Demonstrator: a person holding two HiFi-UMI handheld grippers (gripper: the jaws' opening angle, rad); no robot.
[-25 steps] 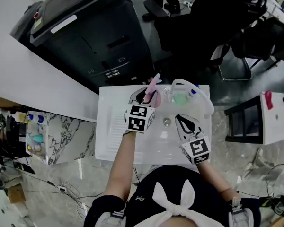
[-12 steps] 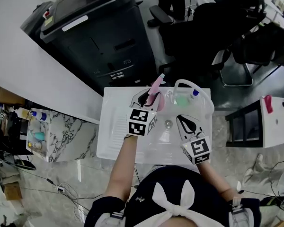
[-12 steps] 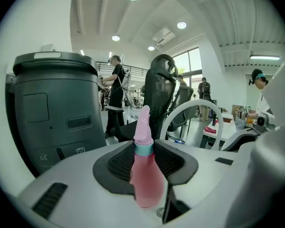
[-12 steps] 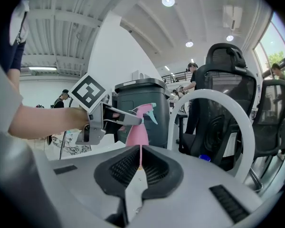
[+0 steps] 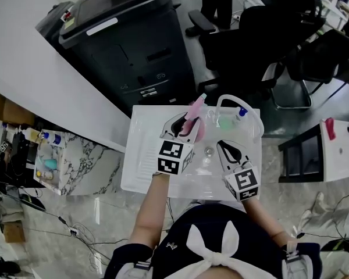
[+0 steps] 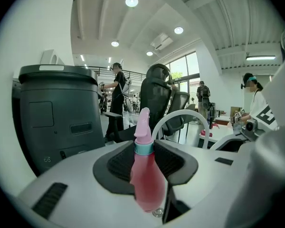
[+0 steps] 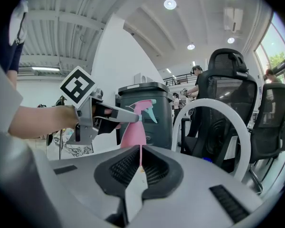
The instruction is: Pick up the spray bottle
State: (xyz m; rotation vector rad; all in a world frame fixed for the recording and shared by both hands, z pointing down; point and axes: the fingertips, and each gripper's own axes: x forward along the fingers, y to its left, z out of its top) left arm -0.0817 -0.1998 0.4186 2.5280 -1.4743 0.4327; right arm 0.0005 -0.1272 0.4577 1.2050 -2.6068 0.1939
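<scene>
Spray bottle (image 6: 145, 179), pink, is clamped in my left gripper (image 6: 149, 151) above the white worktop (image 5: 141, 156), its base partly hidden behind a jaw. My right gripper (image 7: 140, 163), beside it, is closed, empty.

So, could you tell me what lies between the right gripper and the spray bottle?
Only bare white sink between right gripper and spray bottle, in the head view; its drain lies just beside.
</scene>
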